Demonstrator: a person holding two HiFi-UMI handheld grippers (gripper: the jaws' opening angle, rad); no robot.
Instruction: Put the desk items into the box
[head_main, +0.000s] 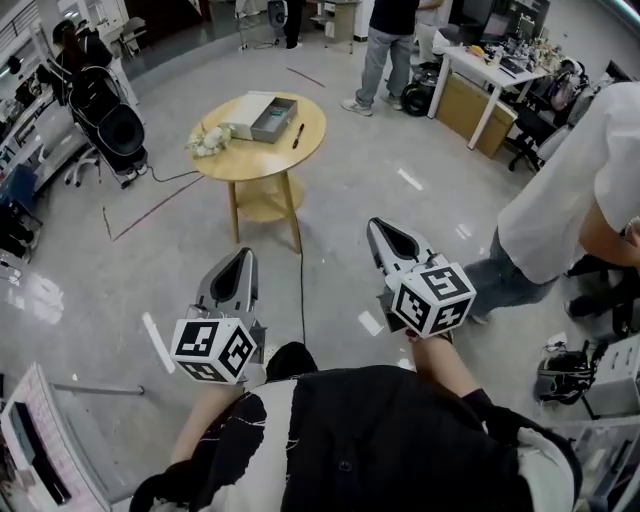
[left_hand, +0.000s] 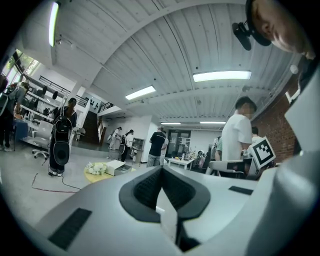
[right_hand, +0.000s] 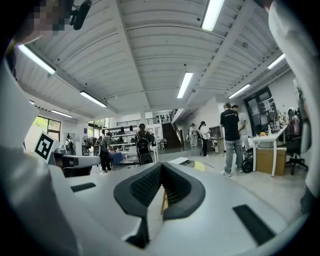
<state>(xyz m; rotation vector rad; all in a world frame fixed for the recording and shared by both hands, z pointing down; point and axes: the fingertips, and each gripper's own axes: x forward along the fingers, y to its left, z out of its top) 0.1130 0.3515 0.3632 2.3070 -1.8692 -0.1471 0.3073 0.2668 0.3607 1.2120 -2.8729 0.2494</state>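
Left gripper: jaws pressed together, nothing between them, held over the floor.
Right gripper: jaws pressed together, also empty.
Surface: a round yellow top at about 12 o'clock from both grippers, well apart from them.
Box: open, near the middle of the surface; it looks empty.
Pen: lying outside the box, at its 3 o'clock.
White soft bundle: at the box's 9 o'clock, by the rim.
Progress: nothing packed yet; approach, picking and placing all remain.
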